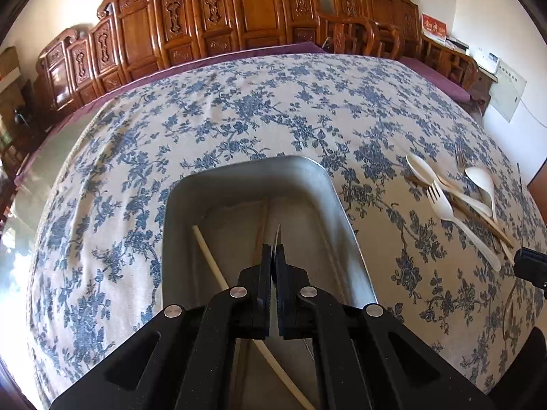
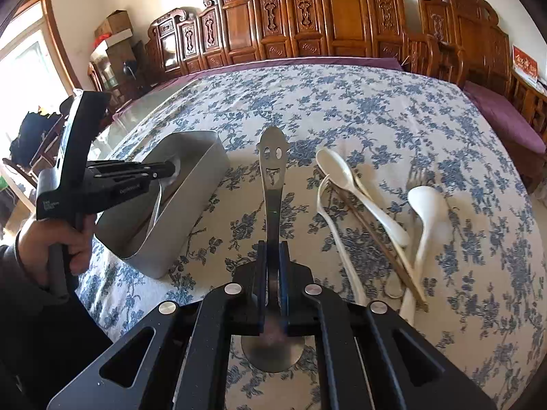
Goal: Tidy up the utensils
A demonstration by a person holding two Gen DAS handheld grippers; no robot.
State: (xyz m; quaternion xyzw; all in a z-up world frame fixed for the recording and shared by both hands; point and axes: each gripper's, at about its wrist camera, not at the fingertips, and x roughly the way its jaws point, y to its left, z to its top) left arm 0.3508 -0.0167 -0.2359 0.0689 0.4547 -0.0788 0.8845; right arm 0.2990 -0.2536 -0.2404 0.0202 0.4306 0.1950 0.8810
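Left gripper, jaws pinched on a thin metal utensil, hangs over the steel tray. Right gripper clamps a smiley-handled spoon right of the tray (loose cutlery farther right). Risk: the spoon, gripped mid-handle, could pivot and slip.

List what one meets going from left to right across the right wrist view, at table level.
Hand, left gripper, metal tray, steel spoon in the right gripper, white spoons, then bare tablecloth.
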